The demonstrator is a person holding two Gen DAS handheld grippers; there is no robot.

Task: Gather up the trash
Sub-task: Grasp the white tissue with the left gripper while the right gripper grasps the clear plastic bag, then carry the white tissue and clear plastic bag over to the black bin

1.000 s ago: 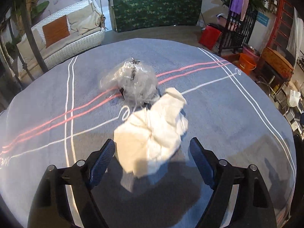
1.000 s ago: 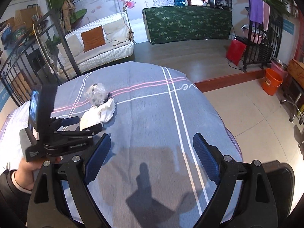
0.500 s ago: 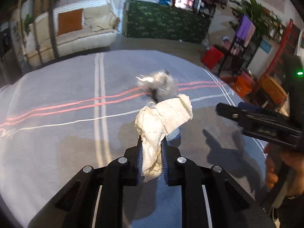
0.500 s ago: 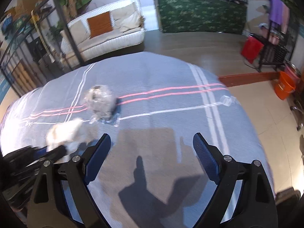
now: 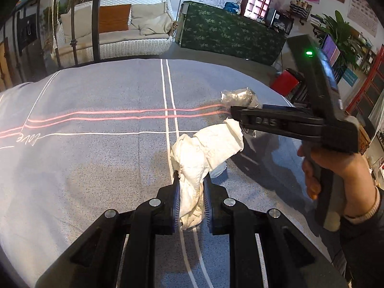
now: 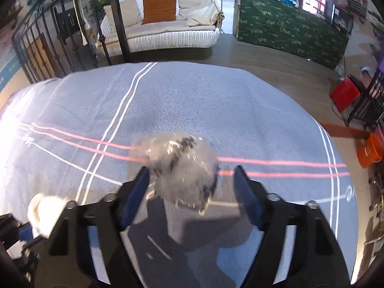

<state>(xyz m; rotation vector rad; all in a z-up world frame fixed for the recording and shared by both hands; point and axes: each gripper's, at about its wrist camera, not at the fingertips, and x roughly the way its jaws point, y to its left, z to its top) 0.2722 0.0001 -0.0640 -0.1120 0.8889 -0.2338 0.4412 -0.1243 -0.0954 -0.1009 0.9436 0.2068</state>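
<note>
Left gripper (image 5: pixel 191 200) clamps crumpled white paper tissue (image 5: pixel 206 148); right gripper (image 6: pixel 192 187), jaws closing, half-open, straddles crinkly clear plastic wad (image 6: pixel 180 163) mid-bedspread (image 6: pixel 216 105). Light, springy: pinch the bulk.

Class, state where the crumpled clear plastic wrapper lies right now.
In the right wrist view the crumpled clear plastic wrapper lies on the grey striped cloth, across the pink lines, between the open fingers of the right gripper, whose jaws have just been closing.
</note>
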